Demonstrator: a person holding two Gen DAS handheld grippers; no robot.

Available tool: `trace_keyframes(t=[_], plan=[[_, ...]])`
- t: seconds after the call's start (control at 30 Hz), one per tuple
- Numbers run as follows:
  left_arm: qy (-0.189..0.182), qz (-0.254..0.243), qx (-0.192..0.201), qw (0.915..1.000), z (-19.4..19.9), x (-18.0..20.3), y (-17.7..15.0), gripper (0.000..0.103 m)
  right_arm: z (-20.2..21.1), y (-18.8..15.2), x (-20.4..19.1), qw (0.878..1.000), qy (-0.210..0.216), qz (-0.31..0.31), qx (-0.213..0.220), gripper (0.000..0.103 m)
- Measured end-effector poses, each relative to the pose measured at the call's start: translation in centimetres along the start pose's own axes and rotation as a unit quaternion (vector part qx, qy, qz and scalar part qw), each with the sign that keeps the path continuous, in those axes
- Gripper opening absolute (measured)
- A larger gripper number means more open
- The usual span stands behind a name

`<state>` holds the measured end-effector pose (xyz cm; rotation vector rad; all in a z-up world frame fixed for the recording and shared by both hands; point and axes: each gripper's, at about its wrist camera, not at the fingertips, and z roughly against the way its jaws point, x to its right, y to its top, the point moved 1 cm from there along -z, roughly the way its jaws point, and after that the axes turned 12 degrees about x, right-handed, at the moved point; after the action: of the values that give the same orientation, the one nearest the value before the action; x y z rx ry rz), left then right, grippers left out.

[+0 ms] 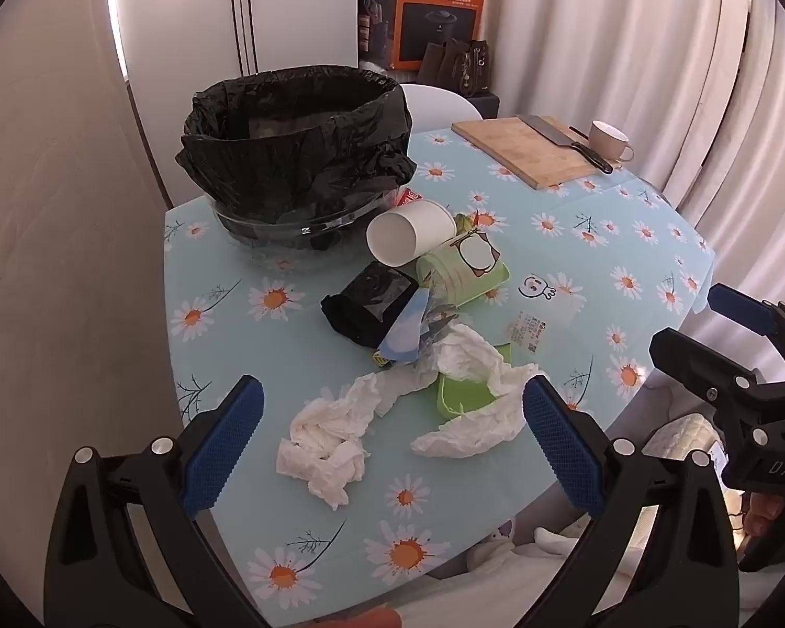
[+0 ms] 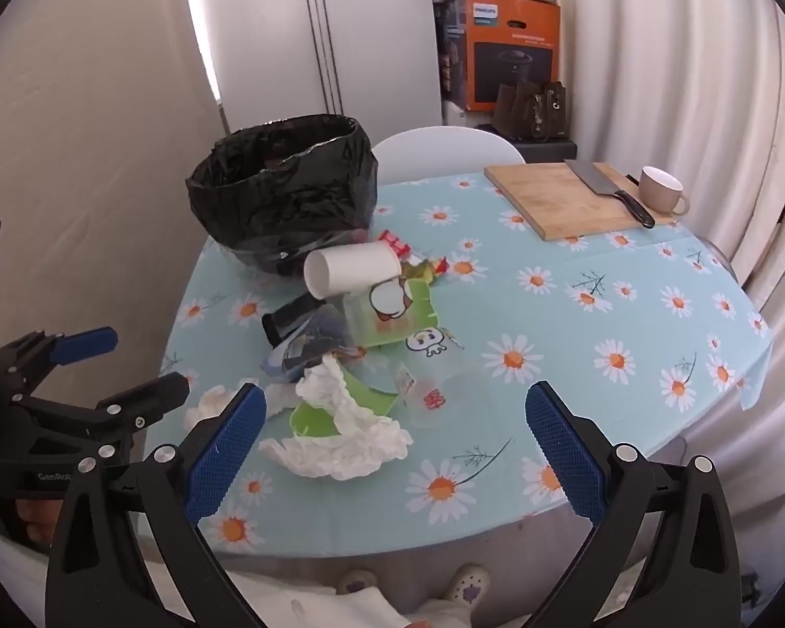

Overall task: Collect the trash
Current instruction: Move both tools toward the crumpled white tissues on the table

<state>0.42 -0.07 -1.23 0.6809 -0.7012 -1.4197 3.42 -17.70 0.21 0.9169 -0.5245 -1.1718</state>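
Right now both tools hang over the near edge of the table (image 1: 654,240), each tilted downward with its blue pads spread wide and nothing between them. Just ahead of the left gripper (image 1: 392,450) lies crumpled white tissue (image 1: 324,450), with a second wad (image 1: 476,418) draped over a flat green lid (image 1: 460,395) toward its right finger. The right gripper (image 2: 395,458) hovers beside the left one; that same draped wad (image 2: 350,439) sits just ahead of its left finger, and a clear plastic cup (image 2: 445,392) lies on its side straight in front. Further out from both, the trash piles together: a black packet (image 1: 366,309), a blue wrapper (image 1: 408,329), a green printed carton (image 1: 466,272) and a white paper cup (image 1: 408,235) tipped on its side on top. Beyond the pile, to the left, stands the bin lined with a black bag (image 1: 298,141), its mouth open. Far off to the right, a wooden cutting board (image 1: 534,149) carries a cleaver (image 1: 565,141), with a beige mug (image 1: 607,141) just beside it.
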Motion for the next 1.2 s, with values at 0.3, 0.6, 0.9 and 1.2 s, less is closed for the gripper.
trace_keyframes(t=[0.3, 0.6, 0.9, 1.2], plan=[[0.005, 0.004, 0.002, 1.0, -0.1, -0.3, 0.0, 0.097, -0.1, -0.1, -0.1, 1.0, 0.002, 0.002, -0.004, 0.095], [0.008, 0.003, 0.0, 1.0, -0.1, -0.3, 0.1, 0.097, -0.5, -0.4, 0.0, 1.0, 0.005, -0.013, -0.011, 0.095], [0.01, 0.0, -0.004, 0.9999, 0.1, 0.3, -0.1, 0.097, -1.0, -0.4, 0.1, 1.0, 0.014, -0.011, -0.009, 0.095], [0.009, 0.029, -0.023, 0.9993, -1.1, -1.1, 0.0, 0.097, -1.3, -0.5, 0.3, 1.0, 0.024, -0.001, -0.016, 0.095]])
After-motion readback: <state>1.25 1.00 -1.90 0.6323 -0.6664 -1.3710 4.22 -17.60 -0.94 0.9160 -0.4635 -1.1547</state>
